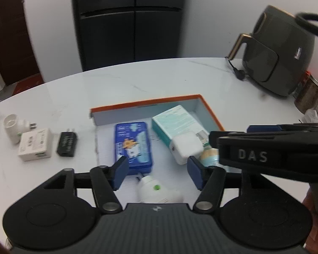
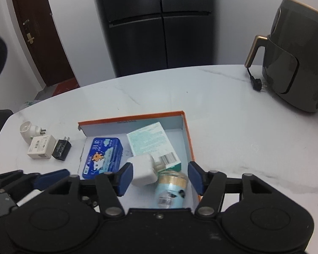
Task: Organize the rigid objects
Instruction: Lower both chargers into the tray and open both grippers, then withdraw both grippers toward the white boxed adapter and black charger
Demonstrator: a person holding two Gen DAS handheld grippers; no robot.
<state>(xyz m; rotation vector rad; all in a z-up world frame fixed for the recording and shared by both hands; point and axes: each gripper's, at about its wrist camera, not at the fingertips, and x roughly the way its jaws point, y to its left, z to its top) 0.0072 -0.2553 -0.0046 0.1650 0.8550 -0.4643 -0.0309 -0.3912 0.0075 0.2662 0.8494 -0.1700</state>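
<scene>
Your left gripper (image 1: 157,172) hangs over the near end of the orange-rimmed box (image 1: 211,111), its jaws spread apart with nothing between them. Just below them lies a white plug-in device with a green dot (image 1: 159,191); the blur makes it hard to say exactly what it is. Your right gripper (image 2: 160,176) is also over the box (image 2: 185,131), jaws wide apart and empty, and in the left wrist view it crosses in from the right (image 1: 228,134).

Inside the box you have a blue tin with a cartoon print (image 2: 102,158), a teal-and-white carton (image 2: 151,142) lying flat beside it, a white cube charger (image 2: 143,170) resting against the carton's near end, and a pale blue bottle with a tan band (image 2: 170,190) on its side just beside the charger.

Out on the bench (image 2: 222,114), left of the box, three items sit close together: a white round plug (image 2: 28,131), a white adapter (image 2: 41,147) and a black adapter (image 2: 61,150). A dark air fryer (image 2: 296,67) stands at the far right.
</scene>
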